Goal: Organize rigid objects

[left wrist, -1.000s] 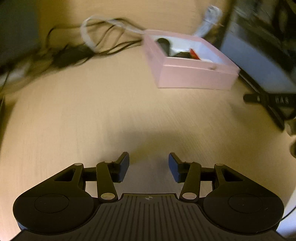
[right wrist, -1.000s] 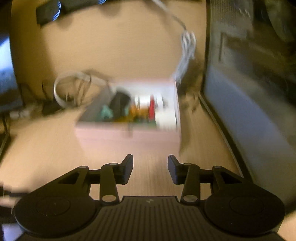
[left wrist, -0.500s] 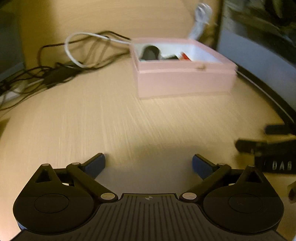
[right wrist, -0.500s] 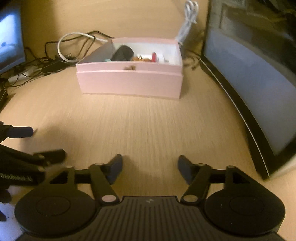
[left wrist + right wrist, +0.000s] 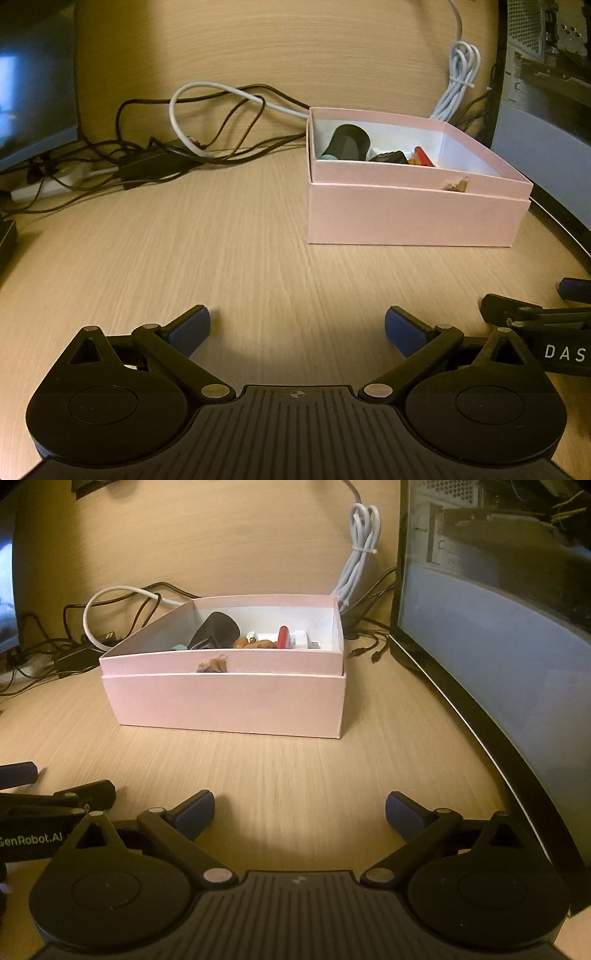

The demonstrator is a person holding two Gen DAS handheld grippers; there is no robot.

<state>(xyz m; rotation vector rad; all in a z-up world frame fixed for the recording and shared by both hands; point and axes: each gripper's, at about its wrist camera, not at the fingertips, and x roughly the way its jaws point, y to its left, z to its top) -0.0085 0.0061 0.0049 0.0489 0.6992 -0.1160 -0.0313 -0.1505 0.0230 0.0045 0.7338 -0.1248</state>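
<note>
Light wood worktop (image 5: pixel 229 258) runs under both of my tools, with a wood wall behind it. My left hand-held gripper (image 5: pixel 297 328) has its 2 blue pads spread wide apart, and nothing is between them, only bare wood. My right hand-held gripper (image 5: pixel 300 810) is opening too, its jaws are going wider right now, and nothing is between them either. Both tools sit low over the wood, side by side, and each one peeks into the edge of the other's view. Ahead of them sits a pink box (image 5: pixel 229 705) with no lid on top, well apart from the pads. Its pink wall has a step, as if 1 box sits in another. Inside the box I see a black thing (image 5: pixel 216 631) leaning at the left, a red thing (image 5: pixel 283 637) standing up, a white block (image 5: pixel 301 639) next to it and some small orange bits (image 5: pixel 255 643). I cannot tell what each one is. A little brown scrap (image 5: pixel 213 664) hangs on the front rim. Behind the box lies a mess of black cables (image 5: pixel 155 158) with a white cable (image 5: pixel 184 110) looping through them. A tied grey cable bundle (image 5: pixel 360 557) hangs by the wall. A big dark screen (image 5: pixel 491 627) stands to the right of the box.
</note>
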